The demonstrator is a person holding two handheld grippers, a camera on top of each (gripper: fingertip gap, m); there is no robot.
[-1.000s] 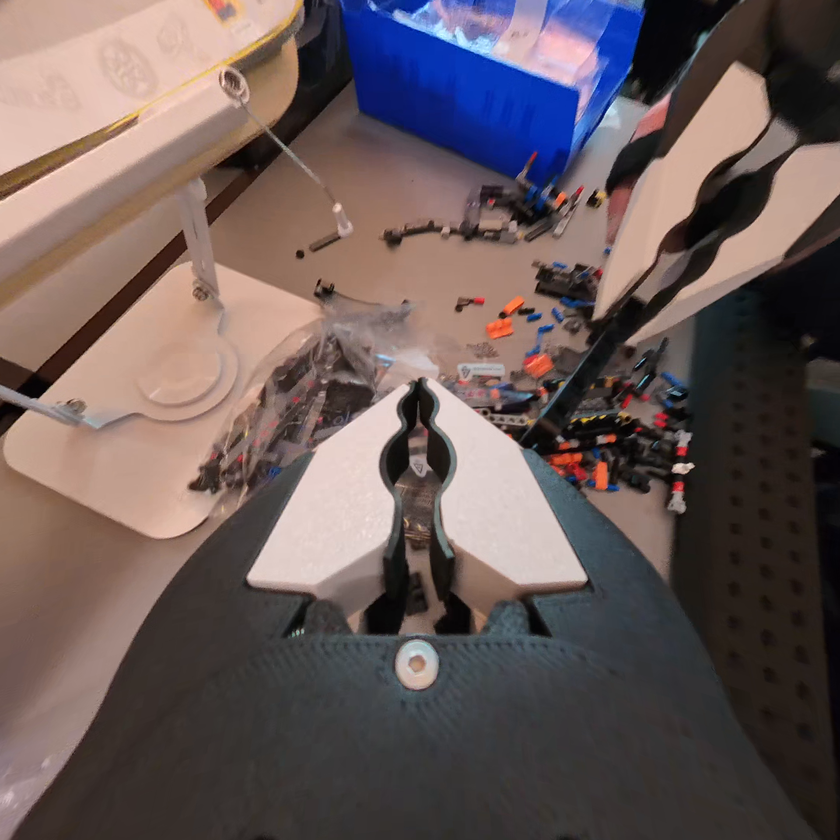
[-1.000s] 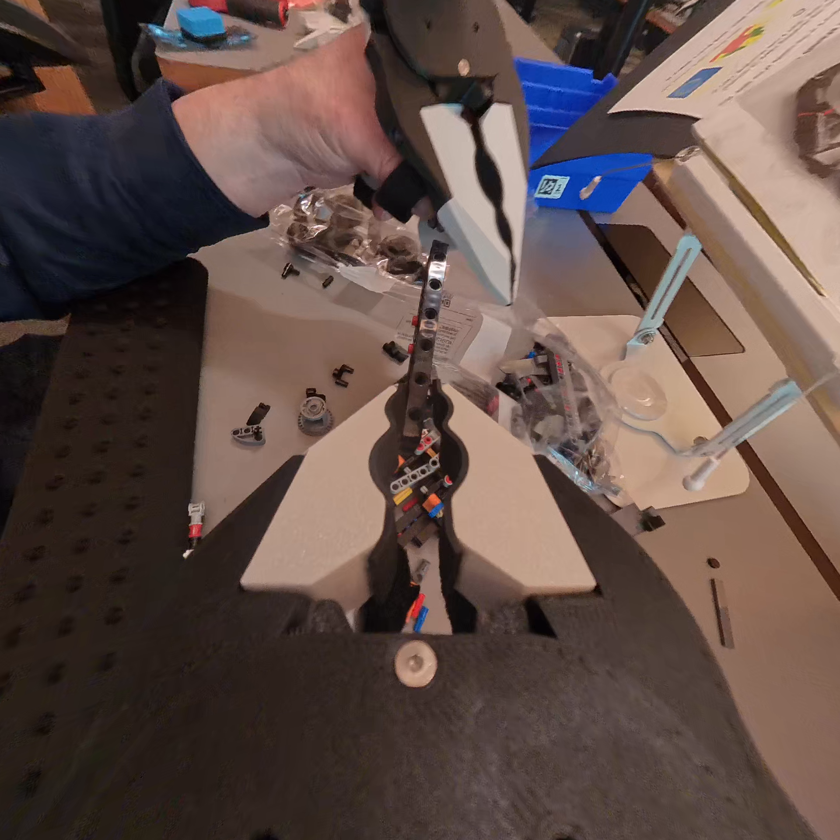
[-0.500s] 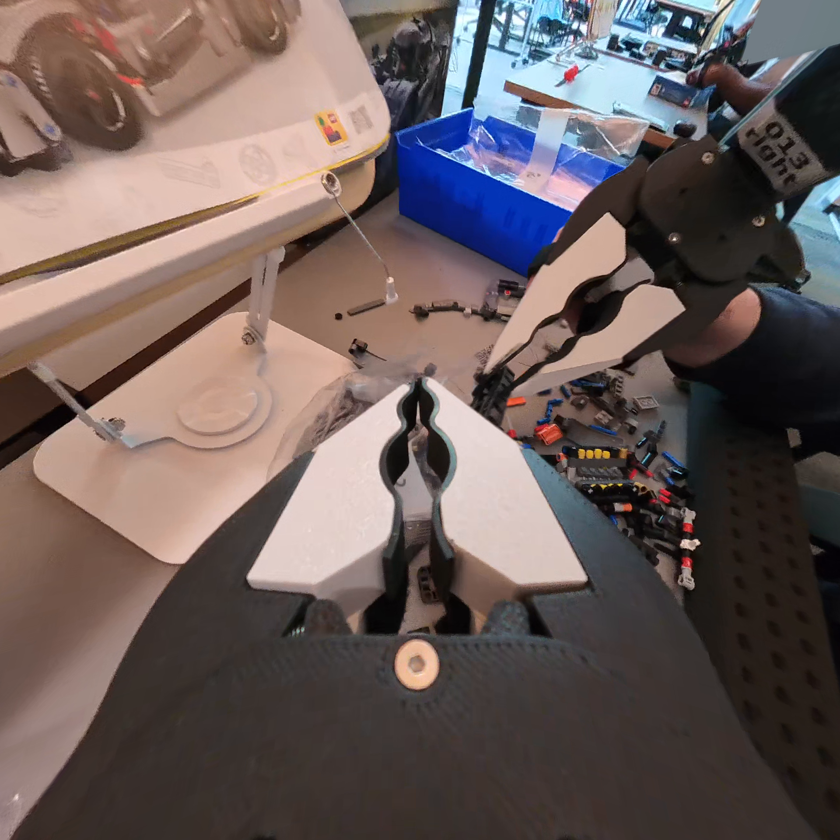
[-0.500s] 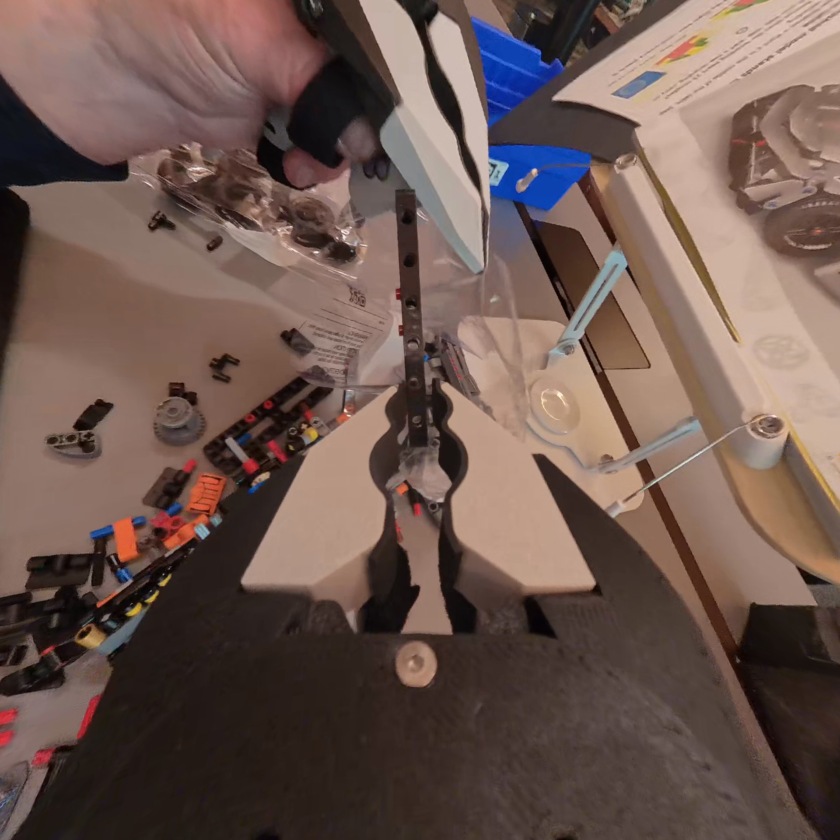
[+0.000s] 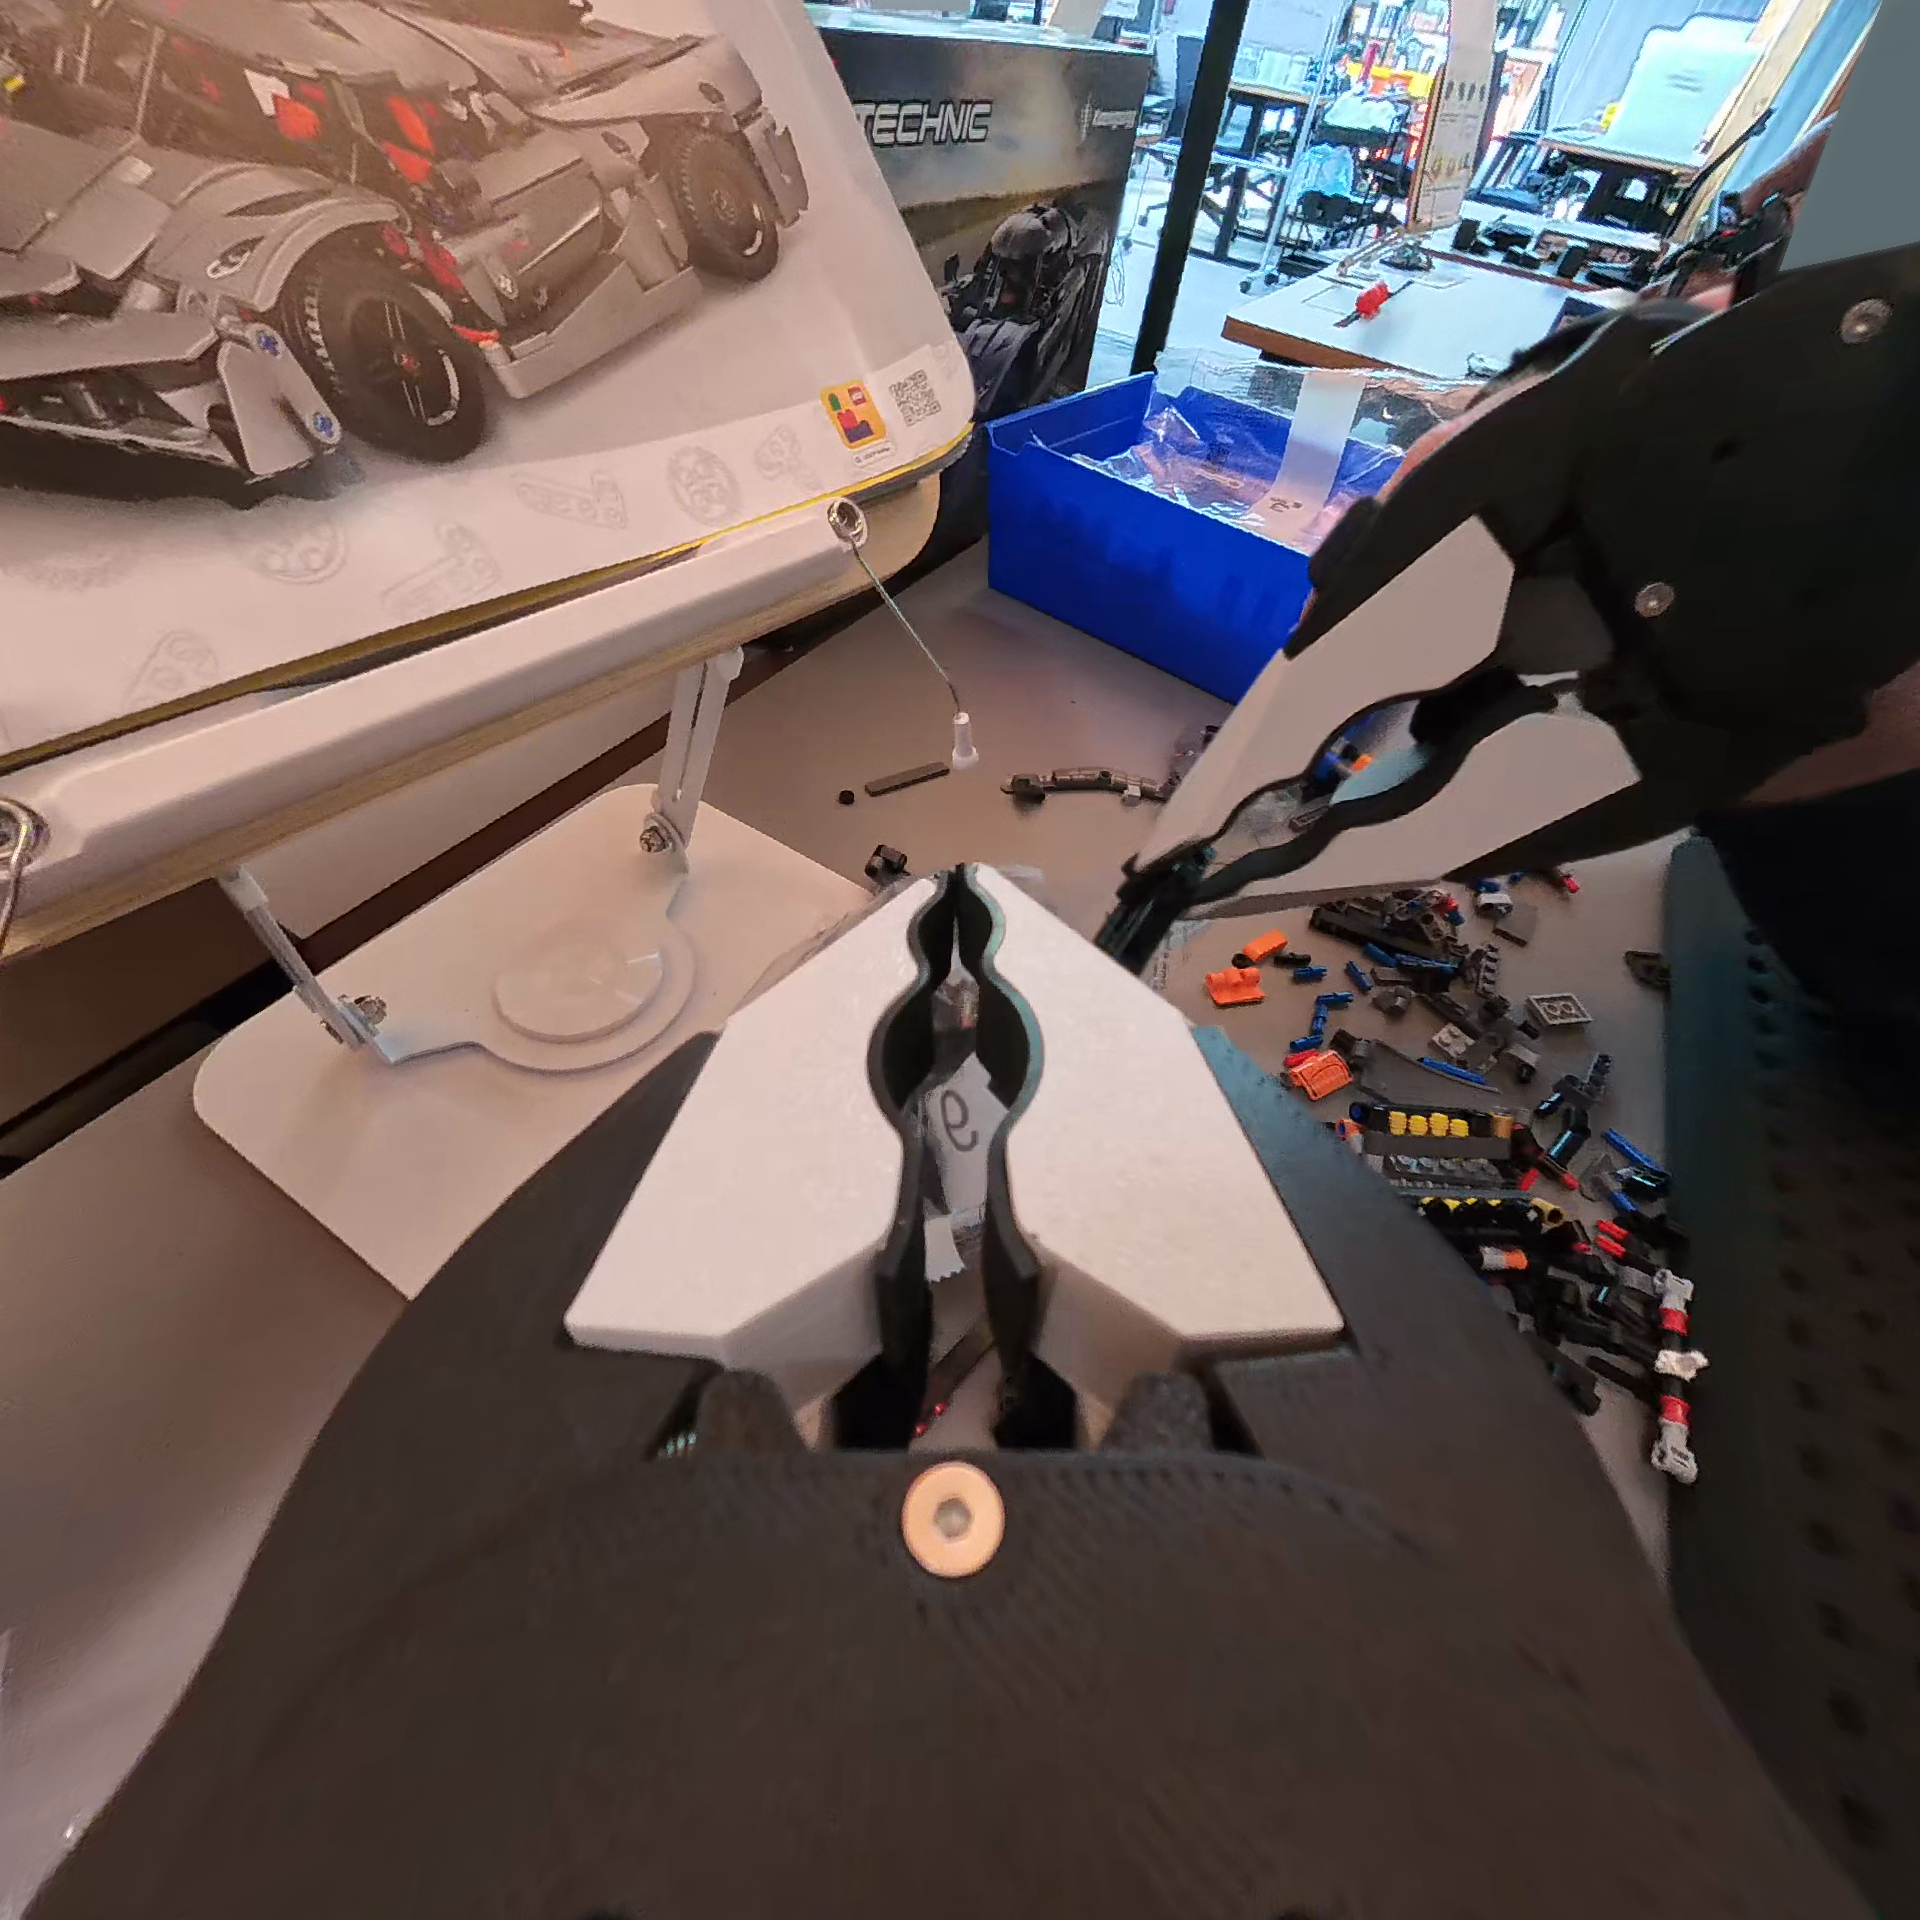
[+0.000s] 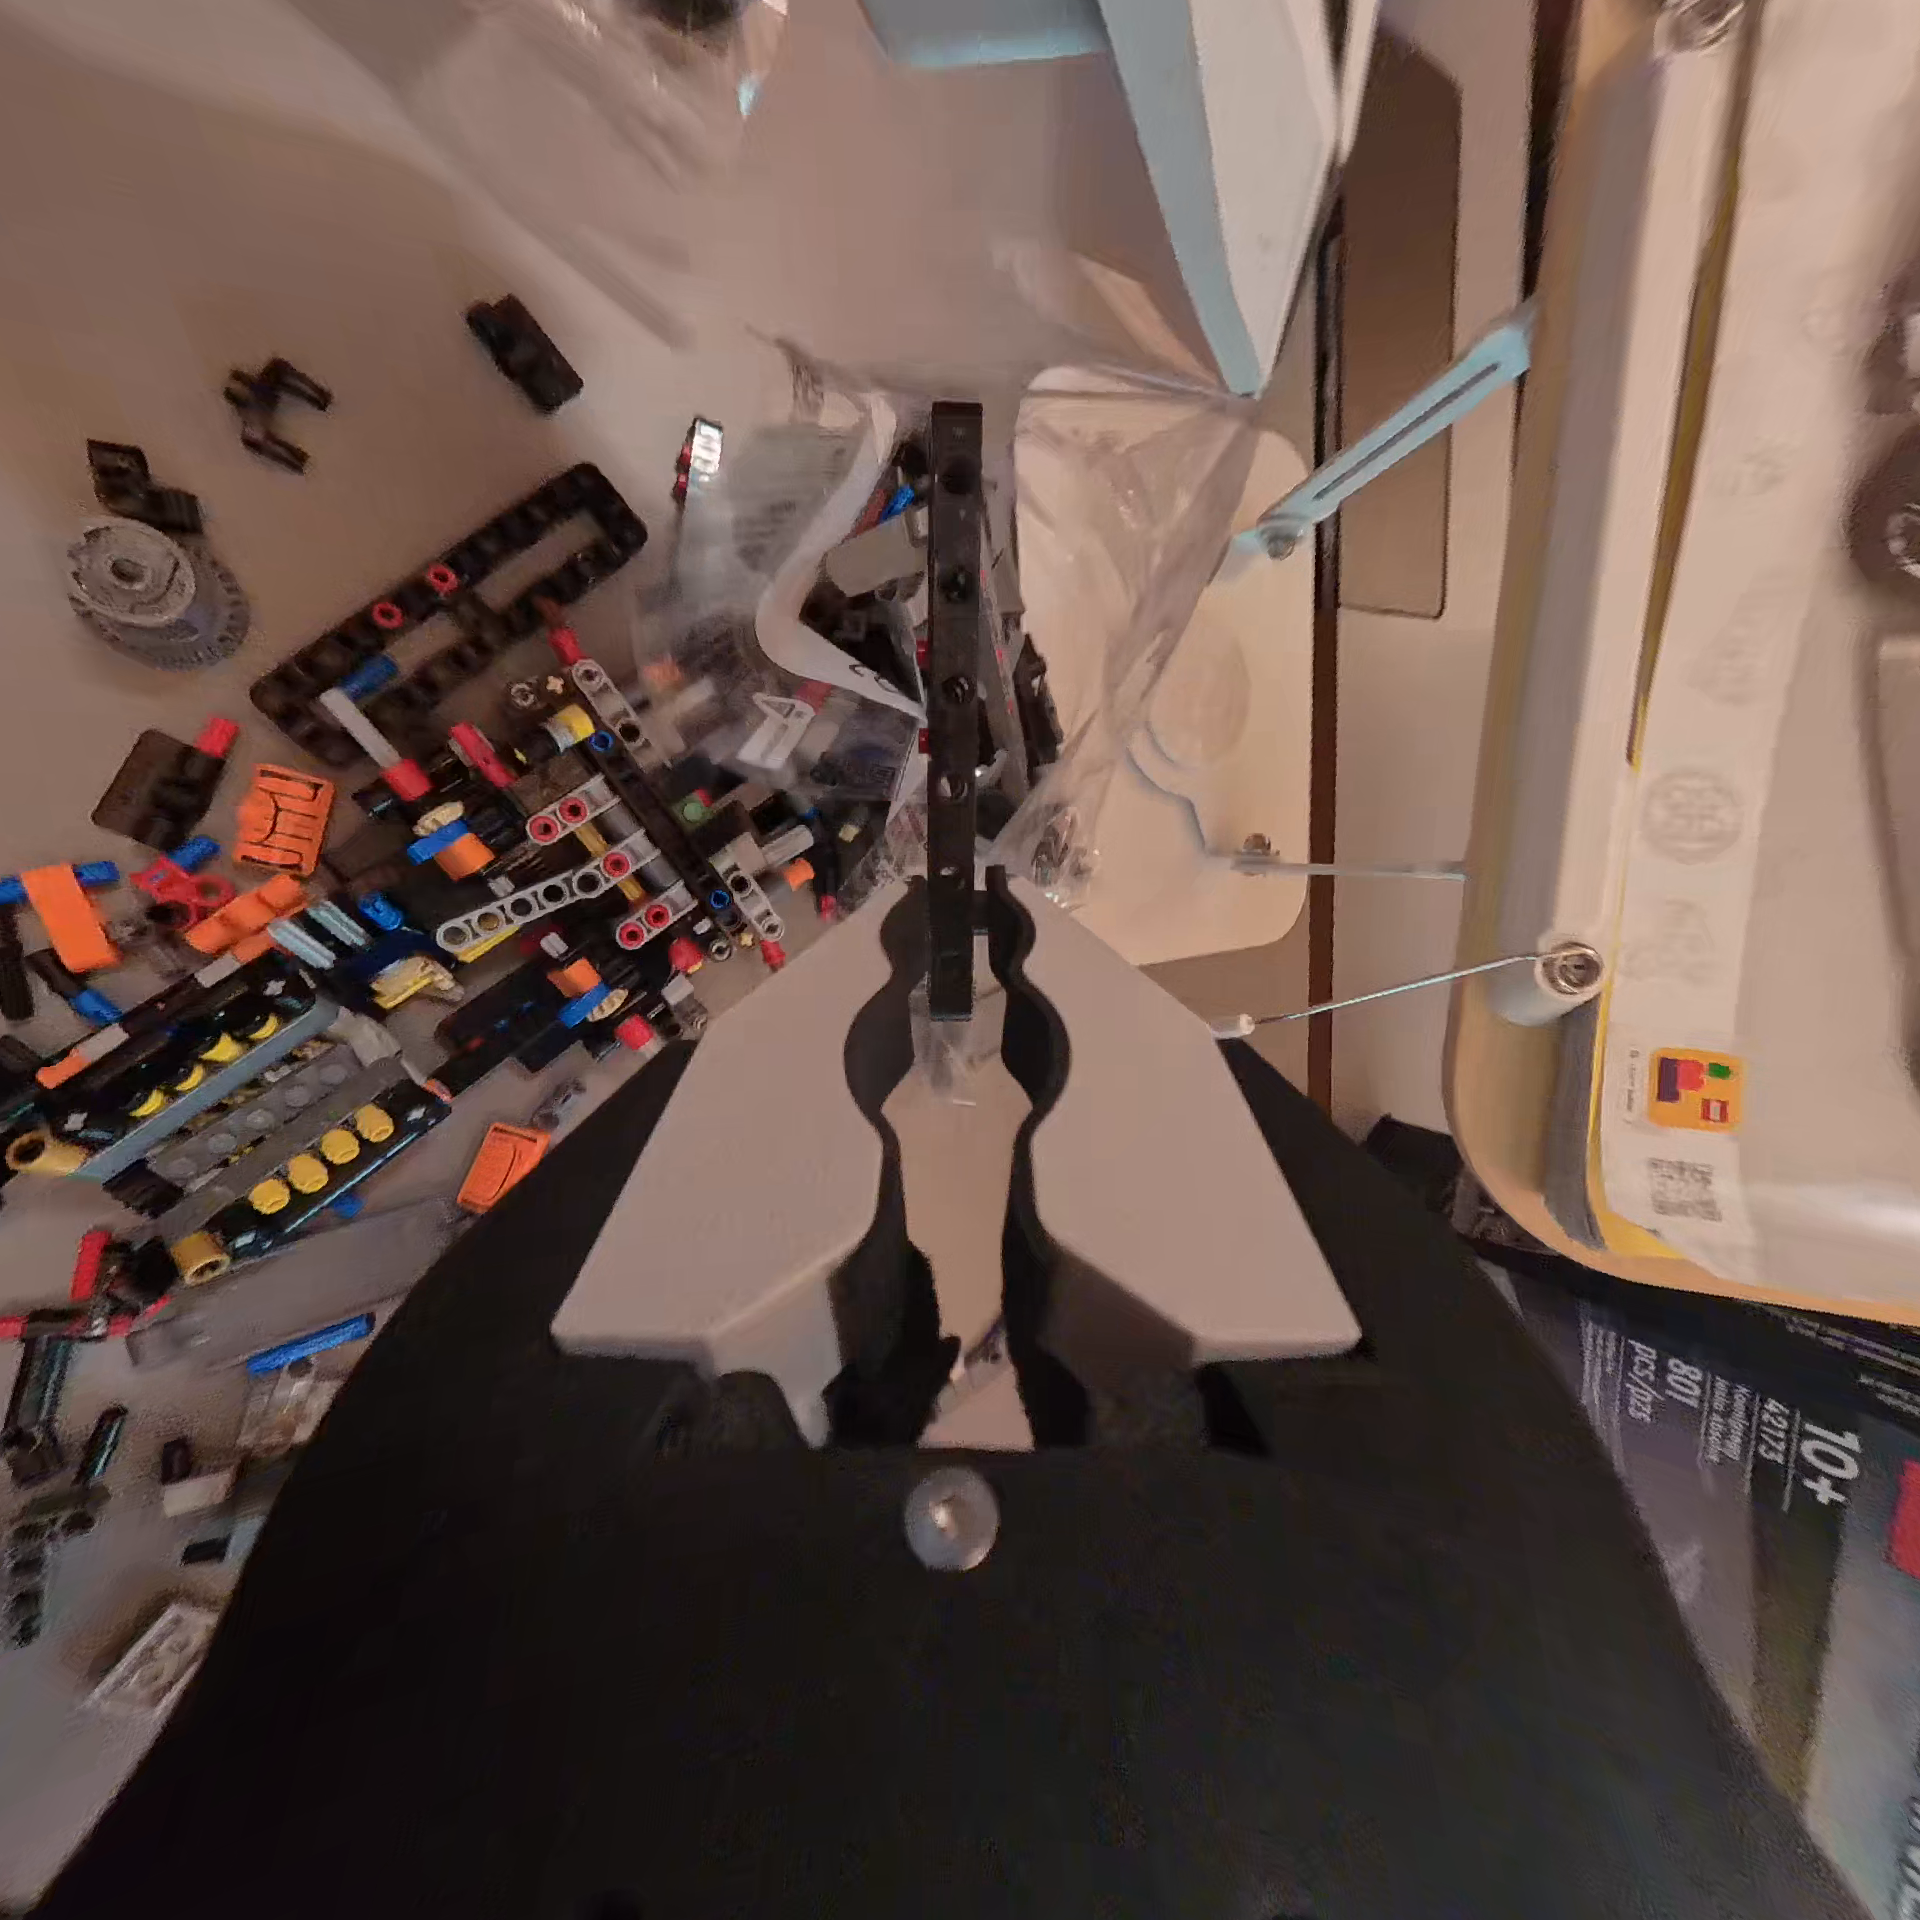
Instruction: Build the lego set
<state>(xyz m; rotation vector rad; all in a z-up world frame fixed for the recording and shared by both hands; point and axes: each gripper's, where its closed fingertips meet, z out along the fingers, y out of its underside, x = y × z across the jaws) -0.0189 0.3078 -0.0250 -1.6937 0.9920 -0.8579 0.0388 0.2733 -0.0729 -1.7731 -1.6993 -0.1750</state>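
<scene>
Black beam: clamped upright in right gripper | left gripper: fingers pinched on clear bag, likely its top edge | loose parts: scattered on tabletop, few joined | build: early, most left.

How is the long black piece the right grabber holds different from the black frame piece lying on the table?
The long black beam is one straight bar; the black frame is a closed rectangle with an open middle. The beam sticks out from the right gripper, pinched at its end; the frame lies flat on the table, untouched. The frame carries red pins and a blue-and-white one; the beam shows small red bits along one edge. Both are black with rows of holes.
</scene>
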